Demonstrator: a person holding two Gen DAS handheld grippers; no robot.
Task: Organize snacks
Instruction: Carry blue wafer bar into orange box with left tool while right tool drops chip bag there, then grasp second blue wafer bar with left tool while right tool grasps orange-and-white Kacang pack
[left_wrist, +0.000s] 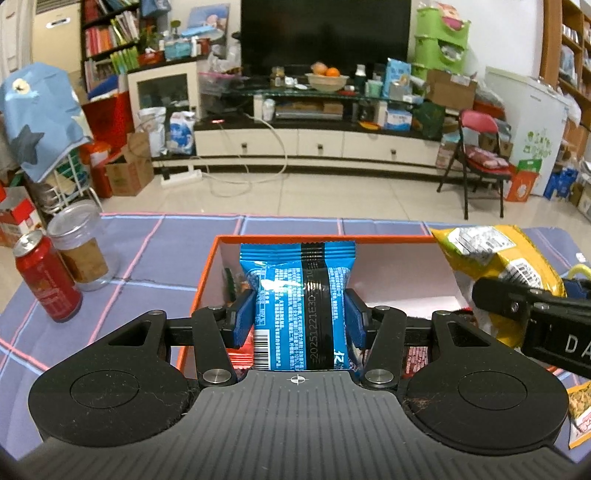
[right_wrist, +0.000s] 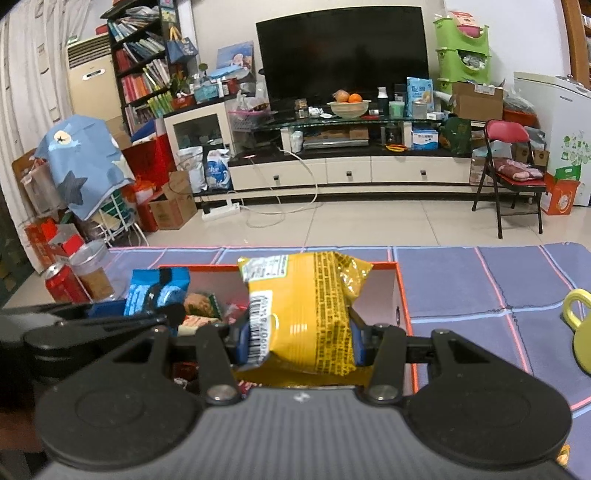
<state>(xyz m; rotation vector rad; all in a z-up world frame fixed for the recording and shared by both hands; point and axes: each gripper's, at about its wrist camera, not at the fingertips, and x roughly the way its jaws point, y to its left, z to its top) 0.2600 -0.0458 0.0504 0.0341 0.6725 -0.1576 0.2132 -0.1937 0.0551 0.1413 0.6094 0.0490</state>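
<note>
So we've got both hands loaded right now: our left gripper (left_wrist: 300, 317) is clamped on a blue snack packet (left_wrist: 297, 295), pads squeezing it from both sides, and our right gripper (right_wrist: 297, 338) is pinching a yellow snack bag (right_wrist: 306, 306) the same way. Both packs hang just ahead of the fingers and over the orange-rimmed box (left_wrist: 207, 273), which already has a few other wrapped snacks lying below the left gripper's tips. From the left one, the yellow bag sits off to the right over the box's right end; from the right one, the blue packet is off to the left. Looks to us like we're in the drop-off step, bringing both packs in for placing. Next move probably calls for lowering each one into a free spot inside the walls and only then letting go, keeping the two grippers from bumping since they're close together. The red can (left_wrist: 48, 280) and clear jar (left_wrist: 81, 247) stay well off to the left of the box.
</note>
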